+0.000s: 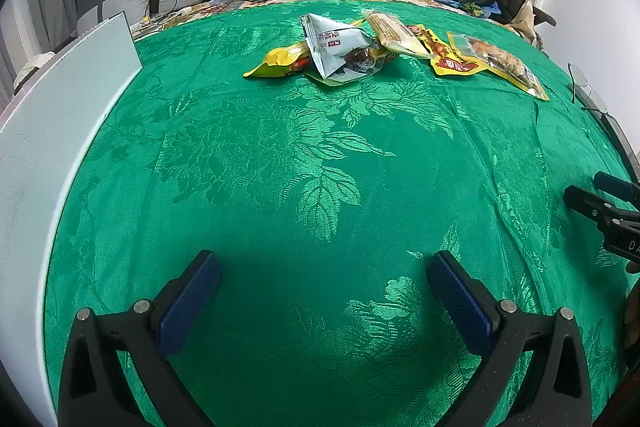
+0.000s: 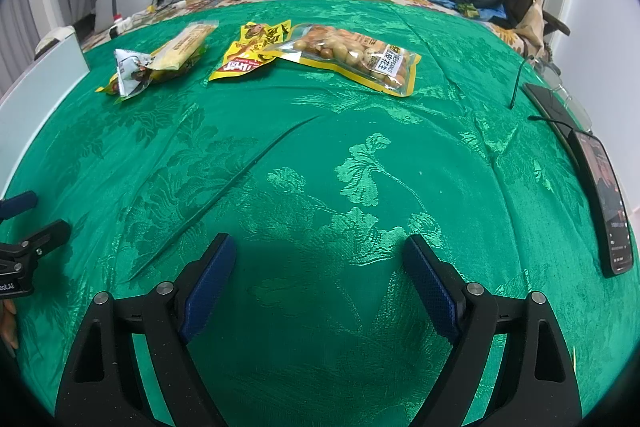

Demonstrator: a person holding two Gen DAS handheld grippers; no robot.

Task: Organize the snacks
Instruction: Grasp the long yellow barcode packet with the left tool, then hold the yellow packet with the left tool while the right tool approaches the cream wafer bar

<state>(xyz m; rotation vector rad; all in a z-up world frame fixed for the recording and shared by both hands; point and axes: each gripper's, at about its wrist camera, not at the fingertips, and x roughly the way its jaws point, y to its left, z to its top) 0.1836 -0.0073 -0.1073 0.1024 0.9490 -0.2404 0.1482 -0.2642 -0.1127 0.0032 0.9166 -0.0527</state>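
Several snack packs lie at the far side of a green floral cloth (image 1: pixel 320 163). In the left wrist view: a yellow pack (image 1: pixel 276 63), a grey-white pouch (image 1: pixel 340 51) on top of it, a pale bar pack (image 1: pixel 394 33), a yellow-red pack (image 1: pixel 448 57), a clear peanut bag (image 1: pixel 500 63). In the right wrist view the peanut bag (image 2: pixel 356 57), yellow-red pack (image 2: pixel 252 53), bar pack (image 2: pixel 184 45) and grey-white pouch (image 2: pixel 132 73) show too. My left gripper (image 1: pixel 324 269) and right gripper (image 2: pixel 320 253) are open, empty, low over bare cloth, well short of the snacks.
A white board (image 1: pixel 60 131) stands along the left edge. Two phones (image 2: pixel 608 203) with a cable and a clear glass lie at the right edge. Grey cushions, a patterned cloth, a plastic bag and a pile of clothes lie behind. A crease (image 2: pixel 224 191) runs across the cloth.
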